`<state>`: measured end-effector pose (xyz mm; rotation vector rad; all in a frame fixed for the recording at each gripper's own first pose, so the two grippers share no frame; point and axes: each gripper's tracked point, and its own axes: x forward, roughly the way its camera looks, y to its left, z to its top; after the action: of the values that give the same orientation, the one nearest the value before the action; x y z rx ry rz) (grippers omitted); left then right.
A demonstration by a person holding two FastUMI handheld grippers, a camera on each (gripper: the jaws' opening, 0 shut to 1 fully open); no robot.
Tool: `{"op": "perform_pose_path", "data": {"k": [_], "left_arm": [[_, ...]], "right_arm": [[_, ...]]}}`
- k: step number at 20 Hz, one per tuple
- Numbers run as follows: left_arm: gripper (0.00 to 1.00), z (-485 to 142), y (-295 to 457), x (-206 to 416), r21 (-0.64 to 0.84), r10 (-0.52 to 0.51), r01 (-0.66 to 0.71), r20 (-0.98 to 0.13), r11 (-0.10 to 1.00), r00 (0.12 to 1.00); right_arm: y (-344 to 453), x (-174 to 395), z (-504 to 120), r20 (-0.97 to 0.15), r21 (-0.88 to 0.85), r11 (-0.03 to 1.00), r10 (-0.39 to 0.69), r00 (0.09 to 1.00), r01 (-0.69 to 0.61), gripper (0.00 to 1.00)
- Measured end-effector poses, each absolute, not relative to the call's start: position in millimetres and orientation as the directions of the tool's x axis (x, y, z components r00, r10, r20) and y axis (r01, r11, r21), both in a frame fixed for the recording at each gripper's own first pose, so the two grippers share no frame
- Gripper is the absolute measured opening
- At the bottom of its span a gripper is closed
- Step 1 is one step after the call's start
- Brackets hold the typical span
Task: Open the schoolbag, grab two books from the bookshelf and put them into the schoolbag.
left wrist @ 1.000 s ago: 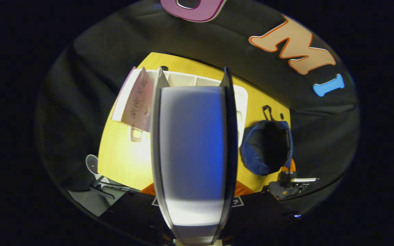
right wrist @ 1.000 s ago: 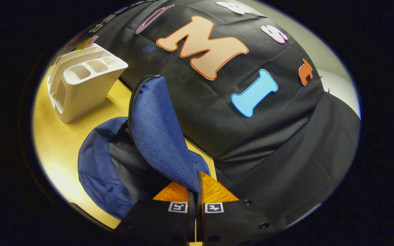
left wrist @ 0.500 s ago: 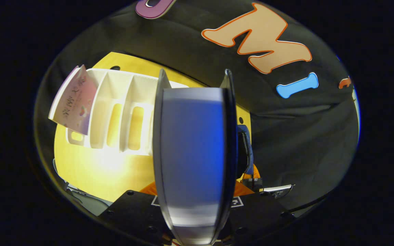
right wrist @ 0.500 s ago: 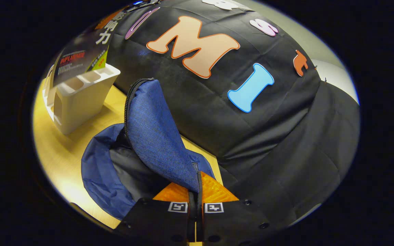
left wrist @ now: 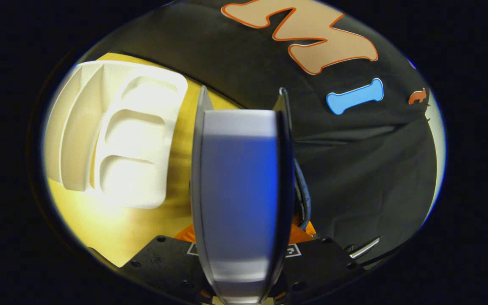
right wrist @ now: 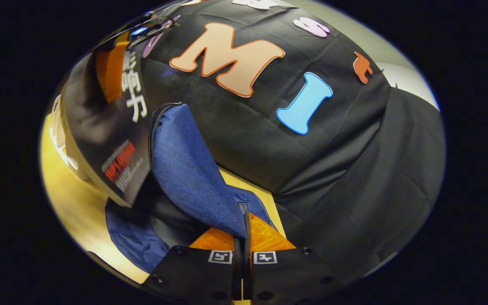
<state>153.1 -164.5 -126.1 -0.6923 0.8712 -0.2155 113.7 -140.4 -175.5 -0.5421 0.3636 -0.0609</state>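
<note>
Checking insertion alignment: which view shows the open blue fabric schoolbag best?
The right gripper view. It shows the blue fabric schoolbag with its flap pinched up by the right gripper, the dark lining exposed, and the dark-covered book at its mouth. In the left gripper view only a blue sliver shows beside that book's edge.

L gripper (left wrist: 239, 250) fingers clamped on book (left wrist: 237, 190); R gripper (right wrist: 242, 250) pinching bag flap (right wrist: 189, 169).

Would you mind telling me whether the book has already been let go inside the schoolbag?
No: in the right gripper view the book hangs above the open schoolbag, and the left gripper grips it.
</note>
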Motion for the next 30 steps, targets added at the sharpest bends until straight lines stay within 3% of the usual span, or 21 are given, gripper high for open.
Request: {"op": "perform_pose_path", "data": {"k": [11, 17, 23, 30], "left_arm": [[0.41, -193.7, -246.6, 211.2, -0.754, -0.548, 0.021, -0.458, 0.657, 0.7], [0.41, -236.4, -277.8, 229.4, -0.795, -0.594, 0.033, -0.425, 0.606, 0.683], [0.41, -258.3, -313.5, 245.7, -0.873, -0.648, 0.023, -0.343, 0.487, 0.68], [0.42, -285.9, -316.8, 256.9, -0.878, -0.643, -0.029, -0.373, 0.478, 0.669]], "right_arm": [[-144.2, 111.9, -171.1, -0.323, -0.428, 0.904, -0.135, 0.937, -0.018, 0.02], [-137.9, 113.1, -171.1, -0.322, -0.348, 0.938, -0.105, 0.941, -0.014, 0.02], [-134.6, 106.4, -171.6, -0.333, -0.318, 0.948, -0.083, 0.939, -0.029, 0.02], [-133.5, 108.8, -181.0, -0.355, -0.32, 0.947, -0.082, 0.931, -0.039, 0.03]]}}
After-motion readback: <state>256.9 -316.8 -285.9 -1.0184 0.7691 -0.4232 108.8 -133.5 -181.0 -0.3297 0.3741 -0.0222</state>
